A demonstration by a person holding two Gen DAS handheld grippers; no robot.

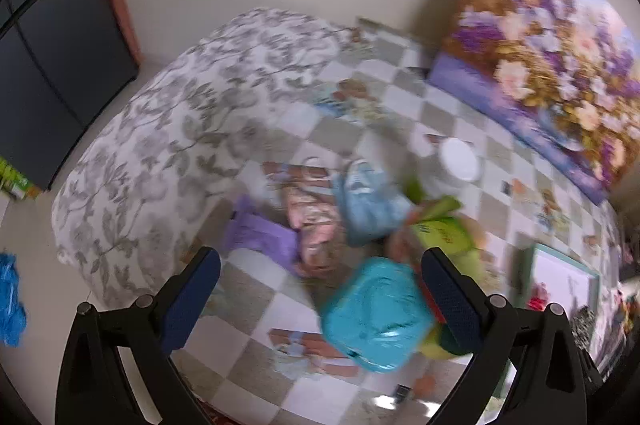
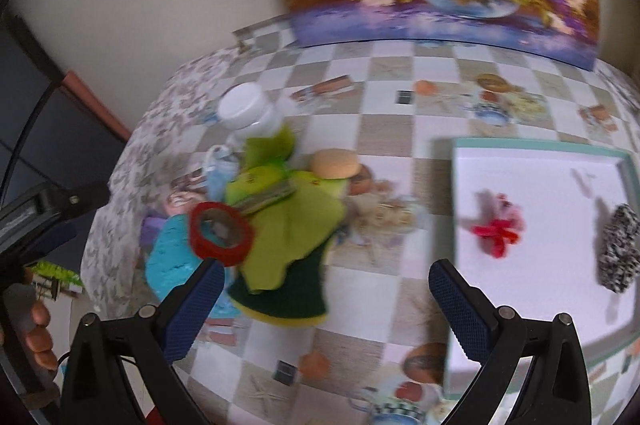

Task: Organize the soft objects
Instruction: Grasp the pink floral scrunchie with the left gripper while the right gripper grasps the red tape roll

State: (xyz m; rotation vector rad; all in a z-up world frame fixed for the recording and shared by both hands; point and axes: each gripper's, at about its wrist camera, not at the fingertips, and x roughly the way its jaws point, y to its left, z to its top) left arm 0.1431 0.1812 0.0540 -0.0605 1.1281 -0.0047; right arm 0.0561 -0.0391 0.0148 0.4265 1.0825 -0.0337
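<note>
A jumble of soft things sits heaped on the checkered tablecloth: a turquoise sponge (image 1: 376,317) nearest, a pale blue cloth (image 1: 368,205) behind it, a crumpled purple cloth (image 1: 260,233) to the left, and a lime-green cloth (image 2: 288,225) draped over a dark green scrubber (image 2: 288,295). In the white tray (image 2: 540,305) (well apart from the heap) lie a red bow (image 2: 498,235) and a speckled black-and-white scrunchie (image 2: 618,249).

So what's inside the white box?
The white box holds a red bow thing and a black-and-white speckled thing. The right gripper covers the box's near corner, so that part can't be seen.
</note>
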